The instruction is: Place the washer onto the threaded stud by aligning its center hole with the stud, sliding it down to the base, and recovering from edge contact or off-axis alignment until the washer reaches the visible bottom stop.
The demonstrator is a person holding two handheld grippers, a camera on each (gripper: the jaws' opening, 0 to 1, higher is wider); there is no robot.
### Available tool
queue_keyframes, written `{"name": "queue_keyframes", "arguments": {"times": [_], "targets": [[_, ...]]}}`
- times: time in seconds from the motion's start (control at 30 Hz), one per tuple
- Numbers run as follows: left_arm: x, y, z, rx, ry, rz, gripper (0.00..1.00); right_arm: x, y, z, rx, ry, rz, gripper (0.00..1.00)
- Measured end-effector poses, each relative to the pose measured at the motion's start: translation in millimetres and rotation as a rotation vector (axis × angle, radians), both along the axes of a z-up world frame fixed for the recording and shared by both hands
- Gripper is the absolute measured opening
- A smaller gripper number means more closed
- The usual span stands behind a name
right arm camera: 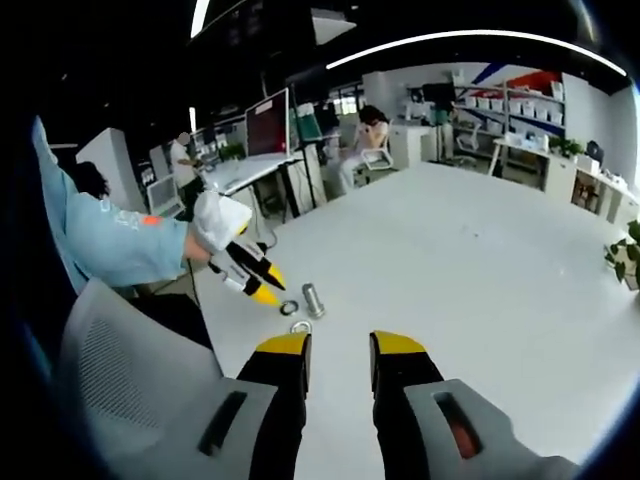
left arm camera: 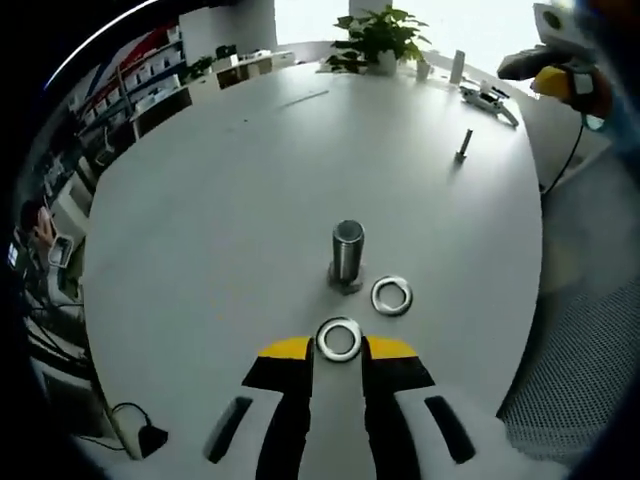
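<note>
Pickup step: your left hand-held gripper (left arm camera: 339,350) sits released around 1 washer (left arm camera: 339,339) just short of the stud (left arm camera: 347,252); clench, lift, centre its hole. Right hand-held gripper (right arm camera: 339,350) released, empty.

This is an open-plan office with a lab-like corner for testing. A large white oval worktop (left arm camera: 250,170) fills the middle, of the sort used for meetings. In the right gripper view, desks with computer monitors (right arm camera: 268,124) stand behind it, with people seated or standing at them (right arm camera: 365,135), under long ceiling light strips (right arm camera: 470,40). White shelving with storage bins (right arm camera: 520,105) lines the far wall; similar shelves (left arm camera: 150,75) appear in the left gripper view. A potted plant (left arm camera: 380,40) sits at the worktop's far edge near a bright window, and a mesh-backed office chair (right arm camera: 130,370) stands alongside.
</note>
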State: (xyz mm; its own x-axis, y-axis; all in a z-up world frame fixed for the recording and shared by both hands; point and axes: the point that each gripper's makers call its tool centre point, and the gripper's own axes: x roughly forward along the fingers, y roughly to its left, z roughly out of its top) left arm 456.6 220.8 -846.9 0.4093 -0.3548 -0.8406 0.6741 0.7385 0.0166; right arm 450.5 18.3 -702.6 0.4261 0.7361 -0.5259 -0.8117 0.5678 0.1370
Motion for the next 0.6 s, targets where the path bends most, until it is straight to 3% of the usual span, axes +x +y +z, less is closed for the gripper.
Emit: {"name": "queue_keyframes", "arguments": {"times": [0.47, 0.6], "targets": [[6.9, 0.0, -28.3, 0.086, 0.072, -0.050, 0.15, -2.0, 2.0, 5.2, 0.019, -0.002, 0.005, 0.25], [13.2, -4.8, -27.6, 0.070, 0.057, -0.056, 0.14, -1.9, 2.4, 6.1, 0.020, -0.004, 0.007, 0.25]]}}
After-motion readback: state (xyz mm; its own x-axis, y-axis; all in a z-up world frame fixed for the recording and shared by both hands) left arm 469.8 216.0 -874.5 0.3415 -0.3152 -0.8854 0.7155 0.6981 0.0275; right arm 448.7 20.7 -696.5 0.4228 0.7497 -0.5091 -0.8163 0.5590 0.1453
